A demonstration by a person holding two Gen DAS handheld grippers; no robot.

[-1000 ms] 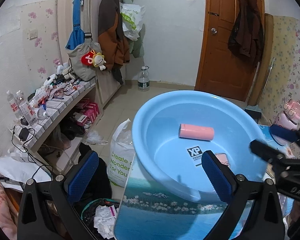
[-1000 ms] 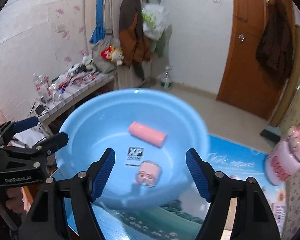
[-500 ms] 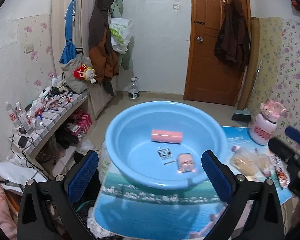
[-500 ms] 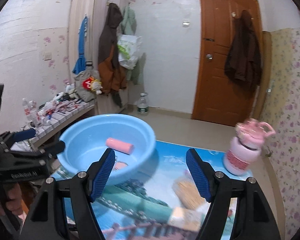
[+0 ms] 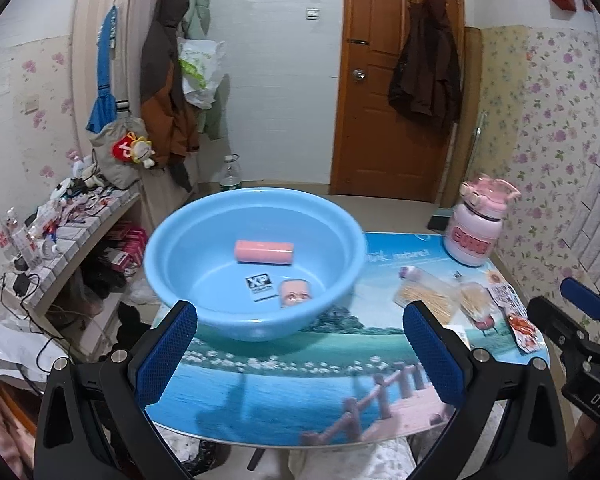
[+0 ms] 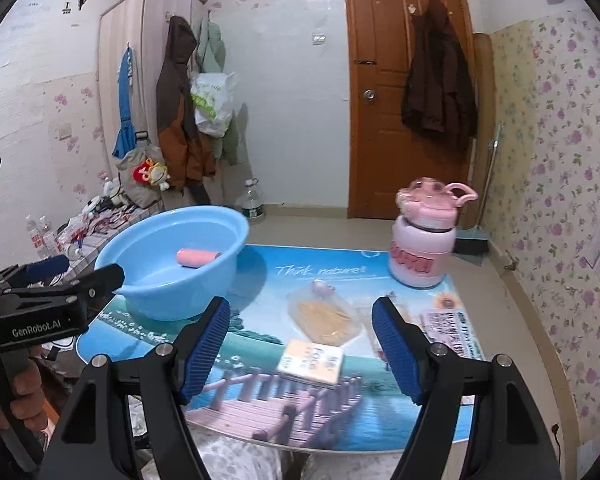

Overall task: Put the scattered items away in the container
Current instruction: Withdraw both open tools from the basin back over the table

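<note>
Right fingers point(image 6: 300, 344) apart, empty | card point(image 6: 311, 361) dead ahead between them | left fingers point(image 5: 300, 354) apart, farther, facing basin point(image 5: 180, 256)

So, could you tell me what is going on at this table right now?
A person holds a gripper in each hand; the left gripper and right gripper are both open and empty. The blue basin already holds a pink roll and two small items. A bag of sticks, a booklet and packets remain on the table.
</note>
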